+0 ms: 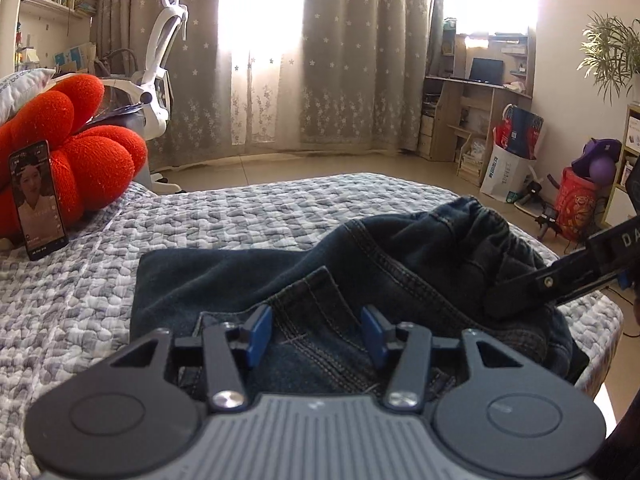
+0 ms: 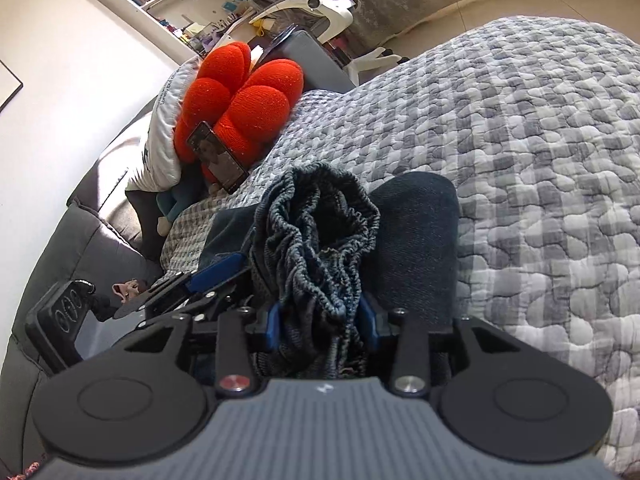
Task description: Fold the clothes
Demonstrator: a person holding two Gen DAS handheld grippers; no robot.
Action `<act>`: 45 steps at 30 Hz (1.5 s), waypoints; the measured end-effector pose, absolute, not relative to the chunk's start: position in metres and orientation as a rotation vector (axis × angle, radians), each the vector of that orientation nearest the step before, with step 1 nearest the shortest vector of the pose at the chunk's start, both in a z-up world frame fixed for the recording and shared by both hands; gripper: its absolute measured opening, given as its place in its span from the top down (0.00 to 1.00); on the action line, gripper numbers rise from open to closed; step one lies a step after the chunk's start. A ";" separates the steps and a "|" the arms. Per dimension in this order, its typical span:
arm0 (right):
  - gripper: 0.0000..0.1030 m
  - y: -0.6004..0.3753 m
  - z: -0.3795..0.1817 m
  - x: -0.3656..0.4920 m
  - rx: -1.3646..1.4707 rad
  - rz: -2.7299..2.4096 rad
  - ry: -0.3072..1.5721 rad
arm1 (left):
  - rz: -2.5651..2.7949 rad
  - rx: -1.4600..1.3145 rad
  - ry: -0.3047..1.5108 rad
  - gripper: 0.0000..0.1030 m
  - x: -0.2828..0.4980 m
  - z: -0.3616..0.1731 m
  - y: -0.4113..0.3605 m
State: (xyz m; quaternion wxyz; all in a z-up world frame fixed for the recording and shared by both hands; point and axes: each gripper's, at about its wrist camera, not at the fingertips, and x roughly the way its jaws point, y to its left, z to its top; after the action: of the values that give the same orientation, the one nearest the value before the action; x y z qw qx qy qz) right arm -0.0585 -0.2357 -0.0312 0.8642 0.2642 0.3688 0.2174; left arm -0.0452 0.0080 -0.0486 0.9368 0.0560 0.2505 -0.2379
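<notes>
Dark blue jeans [image 1: 224, 276] lie partly folded on the grey patterned quilt [image 1: 248, 208]. In the left wrist view my left gripper [image 1: 316, 334] has its blue pads pressed against a thick fold of seamed denim, shut on it. From the right, my right gripper [image 1: 508, 300] reaches in and lifts the waist end. The right wrist view shows that right gripper [image 2: 321, 324] shut on the bunched elastic waistband [image 2: 320, 216], which stands up between its pads. Beyond it the jeans [image 2: 416, 232] lie flat. My left gripper [image 2: 216, 272] shows just left of the waistband.
A phone [image 1: 38, 200] leans lit against a red knotted cushion [image 1: 80, 148] at the head of the bed, with a white pillow [image 2: 160, 148] behind it. The bed's edge [image 1: 600, 320] drops away on the right. A white chair [image 1: 160, 60] stands on the floor beyond.
</notes>
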 end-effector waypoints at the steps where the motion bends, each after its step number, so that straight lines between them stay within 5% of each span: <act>1: 0.46 -0.233 -0.025 -0.062 0.503 0.447 0.741 | -0.489 0.101 0.505 0.51 -0.046 -0.046 0.011; 4: 0.43 -0.227 -0.007 -0.077 0.361 0.417 0.585 | -0.513 0.031 0.457 0.55 -0.054 -0.037 0.025; 6: 0.45 -0.219 0.003 -0.086 0.268 0.408 0.481 | -0.524 0.016 0.426 0.76 -0.058 -0.034 0.031; 14: 0.77 -0.158 0.006 -0.079 -0.058 0.503 0.330 | -0.668 0.104 0.465 0.80 -0.066 -0.048 0.020; 20: 0.81 -0.136 -0.016 -0.062 -0.204 0.508 0.423 | -0.718 0.149 0.460 0.82 -0.080 -0.061 0.021; 26: 0.94 -0.142 -0.038 -0.059 -0.257 0.485 0.588 | -0.791 0.123 0.489 0.84 -0.088 -0.061 0.043; 30: 0.94 -0.144 -0.037 -0.066 -0.242 0.496 0.561 | -0.836 0.108 0.521 0.83 -0.084 -0.050 0.055; 37: 0.71 -0.137 -0.023 -0.072 -0.234 0.523 0.435 | -0.686 0.072 0.456 0.71 -0.058 -0.036 0.069; 45: 0.64 -0.131 -0.022 -0.047 -0.244 0.432 0.402 | -0.595 0.135 0.474 0.65 -0.036 -0.045 0.061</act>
State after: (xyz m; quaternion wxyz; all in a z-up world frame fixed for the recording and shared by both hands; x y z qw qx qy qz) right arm -0.0465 -0.1308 -0.0223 0.9494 -0.1198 0.1977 0.2125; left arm -0.0360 0.0614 -0.0452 0.9264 0.0660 0.2311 -0.2900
